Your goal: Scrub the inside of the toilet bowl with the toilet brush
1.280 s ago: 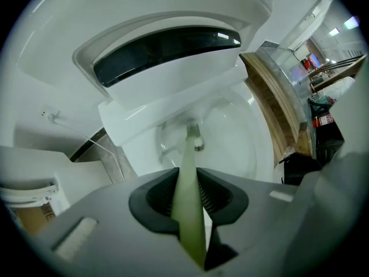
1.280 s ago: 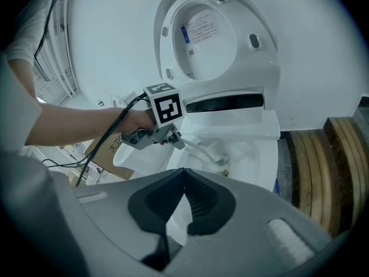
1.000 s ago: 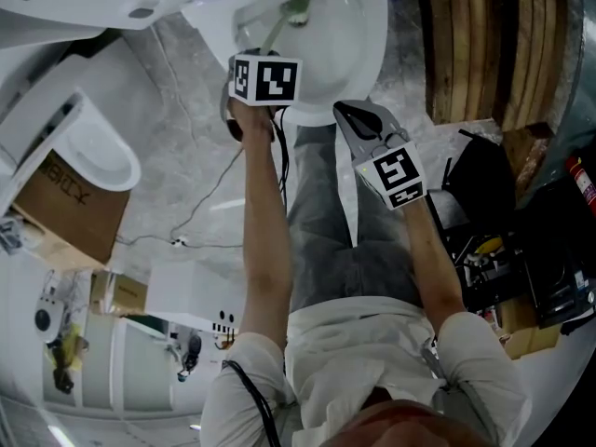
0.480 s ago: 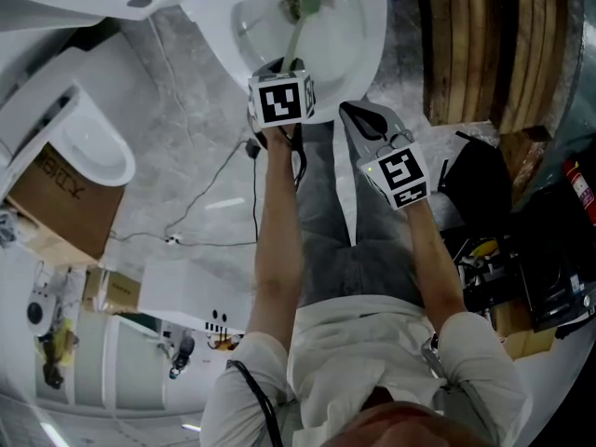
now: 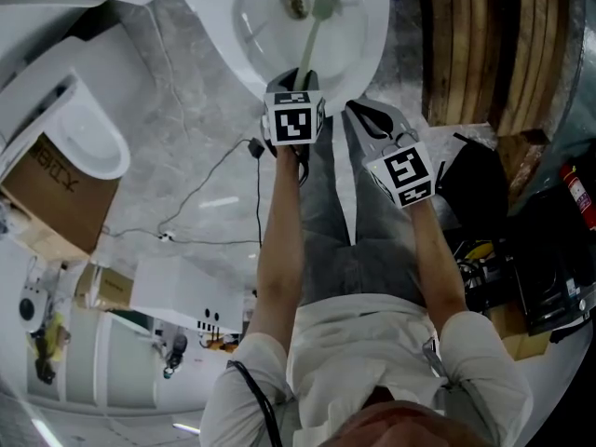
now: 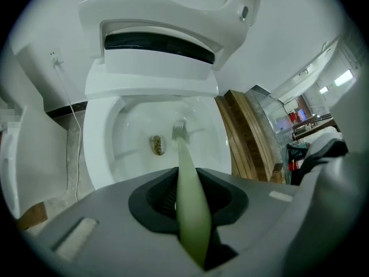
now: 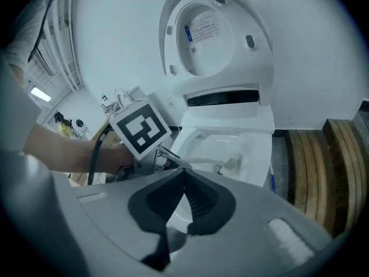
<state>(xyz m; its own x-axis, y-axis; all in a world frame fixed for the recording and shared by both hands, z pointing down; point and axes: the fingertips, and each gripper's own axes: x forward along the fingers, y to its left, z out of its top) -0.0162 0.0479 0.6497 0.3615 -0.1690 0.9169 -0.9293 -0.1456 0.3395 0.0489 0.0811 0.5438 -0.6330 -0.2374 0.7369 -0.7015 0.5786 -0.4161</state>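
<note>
The white toilet bowl stands open with its lid up. A pale green toilet brush reaches into it, its head against the bowl's inner wall, right of a brownish spot. My left gripper is shut on the brush handle at the bowl's near rim. My right gripper hangs beside it to the right, over the rim, jaws shut on nothing.
Wooden planks lean right of the toilet. A second white toilet and a cardboard box sit on the left. A cable lies across the grey floor. Dark tools and cases crowd the right.
My left gripper has moved right and nearer along the rim, and the brush head has swept from the bowl's left part to its right part. The right gripper has hardly moved.
</note>
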